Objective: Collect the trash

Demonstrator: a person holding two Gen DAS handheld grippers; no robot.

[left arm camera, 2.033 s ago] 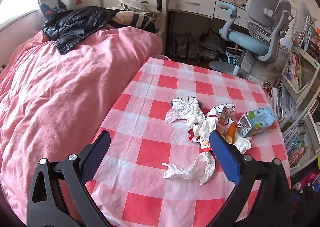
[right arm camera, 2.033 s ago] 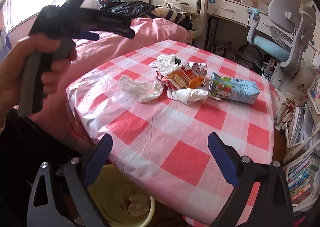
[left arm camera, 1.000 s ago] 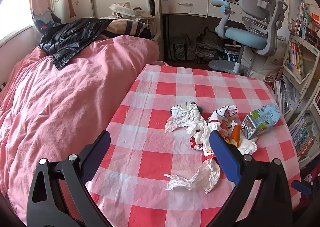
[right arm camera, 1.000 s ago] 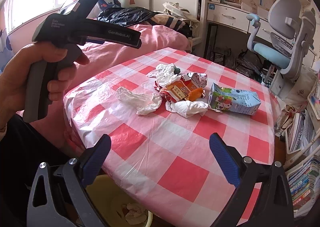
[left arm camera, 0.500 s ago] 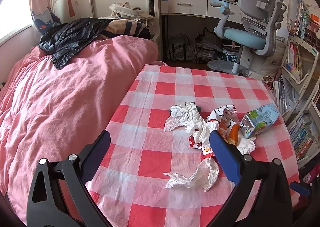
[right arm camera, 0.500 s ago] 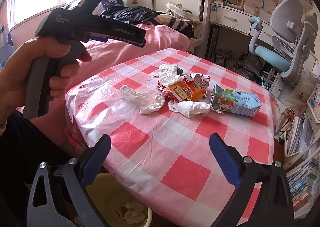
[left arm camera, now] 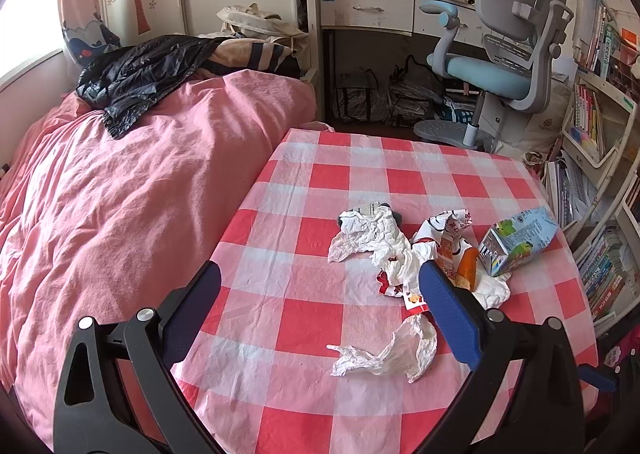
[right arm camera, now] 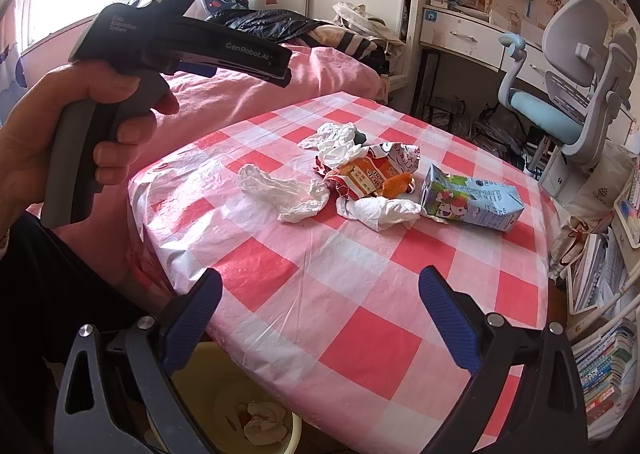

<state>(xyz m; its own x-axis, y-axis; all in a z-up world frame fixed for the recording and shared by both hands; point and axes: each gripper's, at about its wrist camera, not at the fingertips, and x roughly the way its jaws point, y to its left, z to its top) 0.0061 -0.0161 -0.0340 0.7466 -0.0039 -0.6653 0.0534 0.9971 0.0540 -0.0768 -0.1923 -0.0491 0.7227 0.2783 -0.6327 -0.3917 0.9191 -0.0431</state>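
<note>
Only the right wrist view shows the yellow bin (right arm camera: 208, 386) under the worktop (right arm camera: 360, 294) edge; both grippers' jaws stand wide, empty.

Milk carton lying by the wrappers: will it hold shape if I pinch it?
The milk carton lies on its side with dented walls, so it probably caves somewhat under a pinch. It looks emptied, likely light. Flat faces mean it should slide, not roll, if pushed.

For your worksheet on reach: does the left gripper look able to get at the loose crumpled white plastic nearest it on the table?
Probably yes: the left gripper is open, and the crumpled white plastic lies apart from the pile, with nothing between.
</note>
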